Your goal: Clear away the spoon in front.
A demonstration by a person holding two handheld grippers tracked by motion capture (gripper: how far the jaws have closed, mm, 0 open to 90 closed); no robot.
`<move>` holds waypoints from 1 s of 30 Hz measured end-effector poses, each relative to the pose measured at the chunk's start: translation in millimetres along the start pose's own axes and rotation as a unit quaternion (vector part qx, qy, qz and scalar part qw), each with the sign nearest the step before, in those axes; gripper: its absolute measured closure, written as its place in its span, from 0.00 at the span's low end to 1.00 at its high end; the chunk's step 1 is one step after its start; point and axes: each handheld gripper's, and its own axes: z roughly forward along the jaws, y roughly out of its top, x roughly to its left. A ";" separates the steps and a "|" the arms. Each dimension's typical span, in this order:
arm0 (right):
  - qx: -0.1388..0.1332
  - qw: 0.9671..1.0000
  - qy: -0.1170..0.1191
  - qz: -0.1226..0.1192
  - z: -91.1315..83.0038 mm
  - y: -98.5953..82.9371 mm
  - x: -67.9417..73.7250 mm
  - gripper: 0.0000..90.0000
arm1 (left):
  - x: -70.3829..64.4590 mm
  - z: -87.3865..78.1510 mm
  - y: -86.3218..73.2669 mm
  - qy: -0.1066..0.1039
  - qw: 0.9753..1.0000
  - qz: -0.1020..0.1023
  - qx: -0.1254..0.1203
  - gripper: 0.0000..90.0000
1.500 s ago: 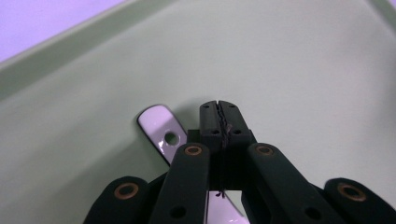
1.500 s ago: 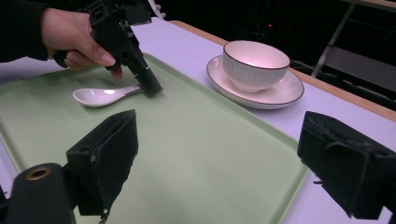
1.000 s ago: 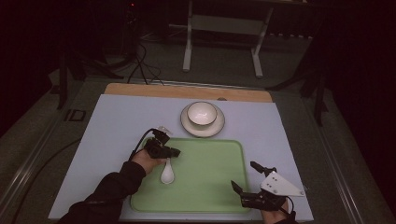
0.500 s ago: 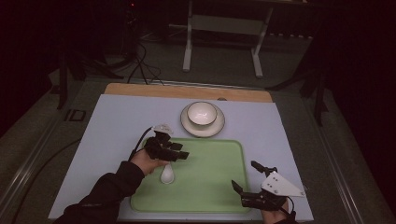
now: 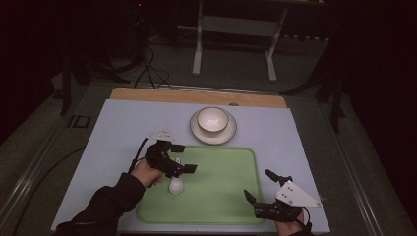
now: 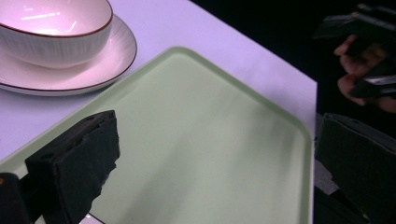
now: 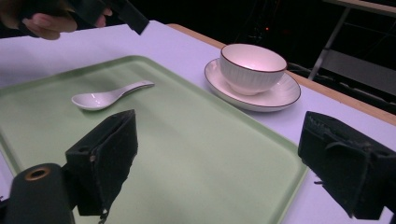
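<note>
High view: the spoon (image 5: pixel 175 185) lies flat at the tray's (image 5: pixel 221 167) 9 o'clock side, free to grasp. Just above it hovers the left gripper (image 5: pixel 183 158), jaws spread, empty. At 5 o'clock, the right gripper (image 5: pixel 255 184) waits, jaws apart.

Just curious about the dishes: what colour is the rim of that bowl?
A thin dark brown line rims the white bowl, clearest in the right gripper view.

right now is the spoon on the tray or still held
On the tray. The spoon lies flat on the green tray, bowl up, nothing touching it; the left gripper stands open above it.
</note>
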 end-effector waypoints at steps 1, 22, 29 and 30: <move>0.001 1.000 0.000 -0.001 0.1 -0.1 0.0 0.13 | -0.9 -2.5 -0.9 0.004 1.000 0.003 0.000 0.00; -0.001 1.000 -0.002 -0.002 -0.6 0.6 0.6 0.13 | -15.5 -42.2 -23.4 0.027 0.999 0.030 -0.018 0.00; 0.000 1.000 0.002 -0.003 -0.2 1.1 1.4 0.13 | -14.6 -55.8 -39.0 0.040 0.999 0.026 -0.023 0.00; -0.001 1.000 0.002 -0.002 -0.3 1.2 1.4 0.13 | -14.0 -57.1 -41.0 0.040 0.999 0.023 -0.023 0.00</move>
